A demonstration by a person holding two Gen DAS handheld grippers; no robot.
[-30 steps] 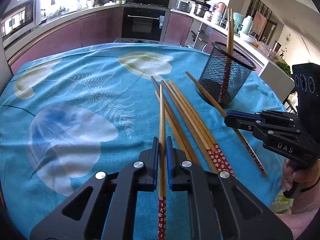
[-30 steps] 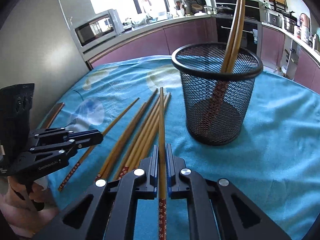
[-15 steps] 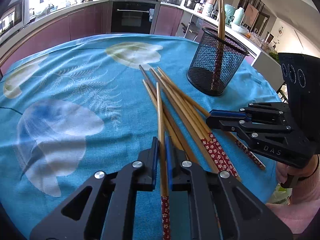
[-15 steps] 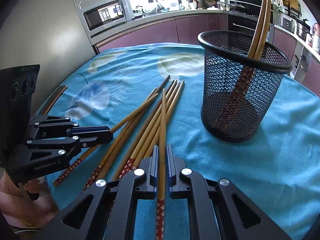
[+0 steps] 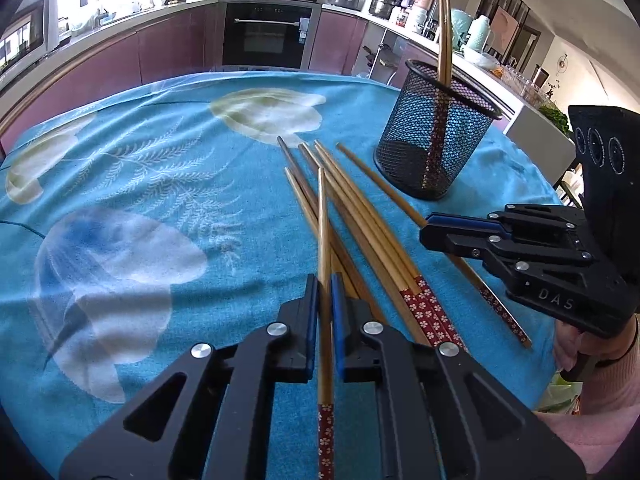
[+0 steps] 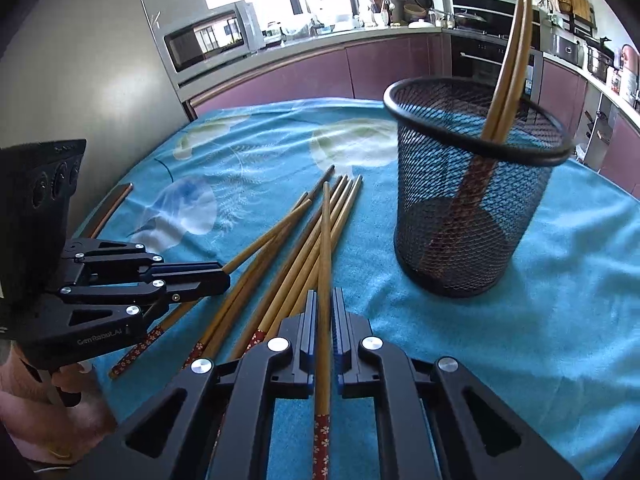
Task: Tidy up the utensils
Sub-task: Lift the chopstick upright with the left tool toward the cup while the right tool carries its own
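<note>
Each gripper had its fingers closed narrowly on a single chopstick, gripped along the bare wood just ahead of the red flowered handle, probably so that the thin end led and the decorated end trailed behind the hand. In the left wrist view the left gripper (image 5: pixel 325 292) held its chopstick (image 5: pixel 323 240) with the long axis running straight out along the fingers, tip pointing away over the loose chopsticks (image 5: pixel 360 216) lying on the blue cloth of the bench (image 5: pixel 120 184). The right gripper (image 6: pixel 325 308) carried its own chopstick (image 6: pixel 326 248) the same way, tip forward and angled down toward the cloth. The loose ones lay fanned, thin ends toward the far side and patterned handles toward the person, nearly parallel. The mesh holder (image 6: pixel 472 216) stood upright just beyond and to the right of them, with two chopsticks (image 6: pixel 508 64) already leaning in it, handles down and tips up. Judging by that, each held stick would need tipping upright, handle first, to go in likewise.
</note>
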